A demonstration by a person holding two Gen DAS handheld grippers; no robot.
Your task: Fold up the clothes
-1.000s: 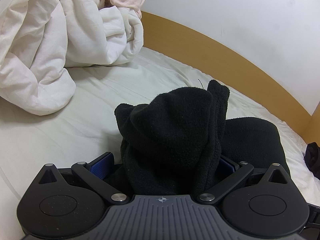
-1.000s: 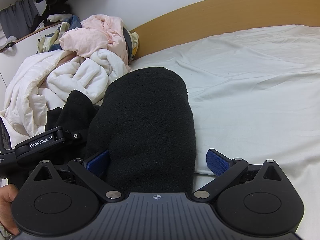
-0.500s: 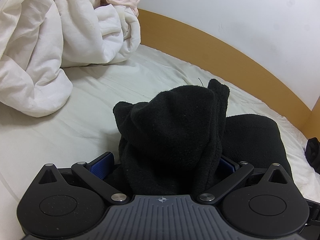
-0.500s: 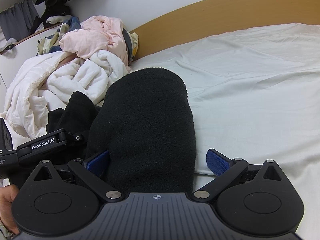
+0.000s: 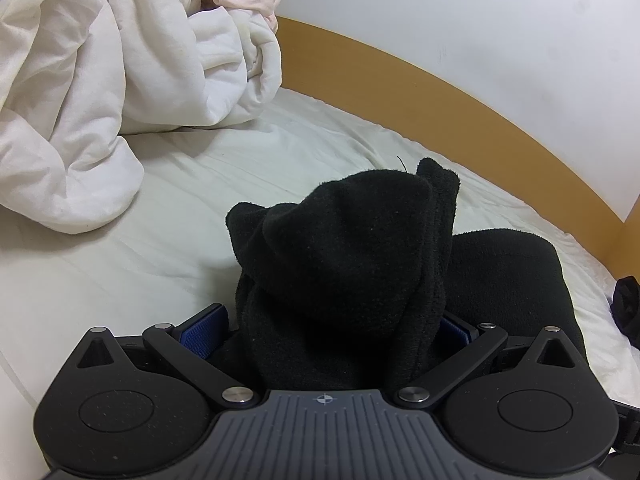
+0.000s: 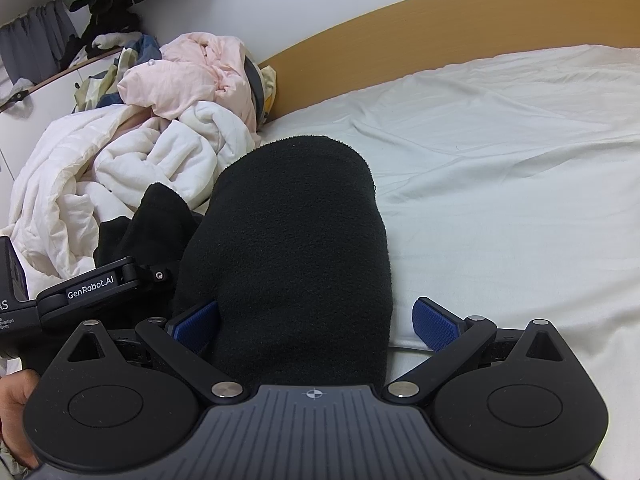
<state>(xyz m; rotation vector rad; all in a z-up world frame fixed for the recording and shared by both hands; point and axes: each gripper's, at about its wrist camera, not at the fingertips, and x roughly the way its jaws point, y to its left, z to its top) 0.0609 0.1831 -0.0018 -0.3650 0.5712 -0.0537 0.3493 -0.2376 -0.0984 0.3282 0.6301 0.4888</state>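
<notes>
One black fleece garment (image 6: 288,248) lies bunched on the white bed sheet (image 6: 500,184). The left gripper (image 5: 332,322) clamps one bunched end; the right gripper (image 6: 316,320) stands wide around the other. Behind sit one crumpled white duvet (image 5: 100,92) and one pink quilt (image 6: 192,76), against one tan wooden headboard (image 5: 460,100).

White crumpled duvet (image 5: 100,92), pink bedding (image 6: 192,80) atop it, wooden headboard (image 5: 460,96), white bedsheet (image 6: 500,168), grey curtain (image 6: 36,36)

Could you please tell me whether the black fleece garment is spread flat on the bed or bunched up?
Bunched up. The black fleece garment rises in thick rounded folds between both sets of jaws, not flat on the white sheet.
</notes>
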